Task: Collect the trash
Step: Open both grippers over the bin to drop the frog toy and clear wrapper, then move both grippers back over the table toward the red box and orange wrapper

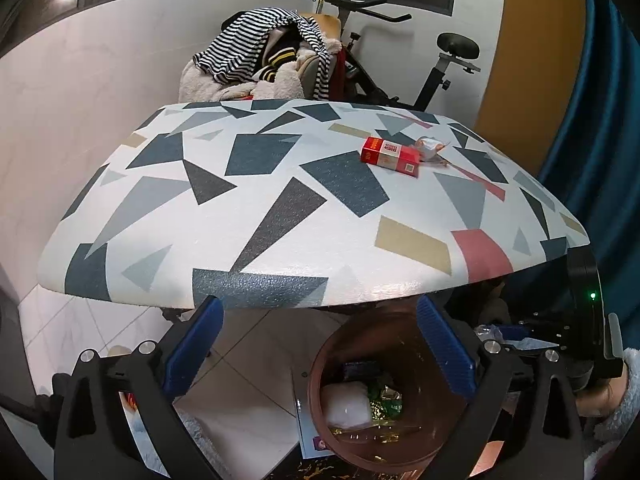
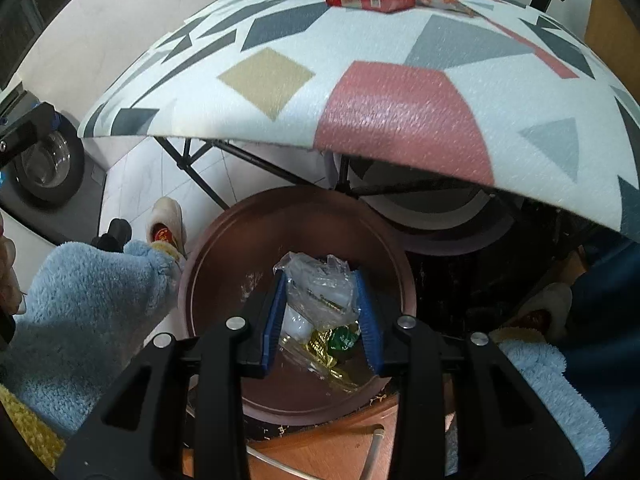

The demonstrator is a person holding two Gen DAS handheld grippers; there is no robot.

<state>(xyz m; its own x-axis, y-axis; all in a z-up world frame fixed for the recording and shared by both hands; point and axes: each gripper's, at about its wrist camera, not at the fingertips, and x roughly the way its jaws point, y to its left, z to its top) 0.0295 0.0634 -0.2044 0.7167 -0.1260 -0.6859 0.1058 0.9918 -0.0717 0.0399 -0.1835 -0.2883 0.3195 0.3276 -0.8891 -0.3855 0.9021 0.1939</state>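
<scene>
A: Where is the trash relative to the claws?

B: The right gripper (image 2: pixel 320 316) is clenched on a crumpled clear plastic wrapper (image 2: pixel 320 288); both blue pads press its sides. It hangs directly over the mouth of the brown bin (image 2: pixel 216 280), above the green and gold foil wrappers (image 2: pixel 332 340) and a white wad already lying at the bottom.

A: And the left one?

B: The left gripper (image 1: pixel 320 344) is released, jaws spread wide with nothing between them. Its right pad overlaps the bin's rim (image 1: pixel 320 356) in the left wrist view, and the bin sits below and slightly to the right of the gap.

A: How are the hands posed?

B: Both point steeply downward, the right more so. A light blue fleece sleeve (image 2: pixel 80 304) shows at the left of the right wrist view.

A: What is left on the table?

B: A red carton (image 1: pixel 390 157) and, touching its far right end, a crinkled clear wrapper with orange print (image 1: pixel 432 147), both near the far right part of the patterned tabletop (image 1: pixel 240 200).

A: Room to move?

B: The tabletop's near edge overhangs the far rim of the bin. The bin's mouth is open toward the grippers, and tiled floor (image 1: pixel 248 360) lies bare to its left.
</scene>
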